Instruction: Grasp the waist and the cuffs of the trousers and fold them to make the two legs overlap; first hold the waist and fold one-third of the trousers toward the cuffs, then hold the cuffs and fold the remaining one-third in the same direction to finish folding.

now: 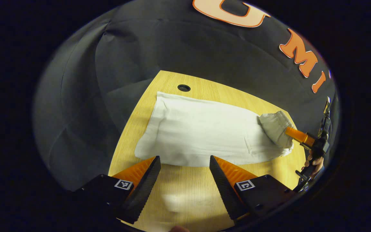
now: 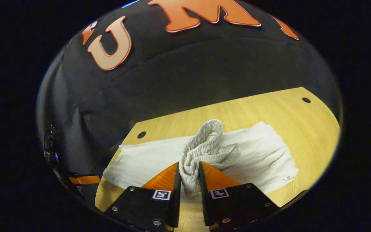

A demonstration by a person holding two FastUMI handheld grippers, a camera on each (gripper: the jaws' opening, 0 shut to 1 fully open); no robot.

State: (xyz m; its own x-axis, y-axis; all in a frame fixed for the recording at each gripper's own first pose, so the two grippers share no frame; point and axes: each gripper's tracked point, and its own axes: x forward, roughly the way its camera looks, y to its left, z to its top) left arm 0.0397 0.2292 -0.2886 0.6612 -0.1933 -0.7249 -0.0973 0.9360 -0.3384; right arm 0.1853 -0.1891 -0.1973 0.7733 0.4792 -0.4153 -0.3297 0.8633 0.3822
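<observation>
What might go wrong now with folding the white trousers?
The right gripper pinches the waistband in one bunched wad, so the fold may land crumpled or crooked.

The left gripper is open above the table, holding nothing. With nothing pinning the trousers, pulling the waist over may drag the whole garment along the smooth wood.

A pale wooden counter carries white trousers spread flat across it. A round hole is in the counter at 12 o'clock from the trousers, just beside their edge.
</observation>
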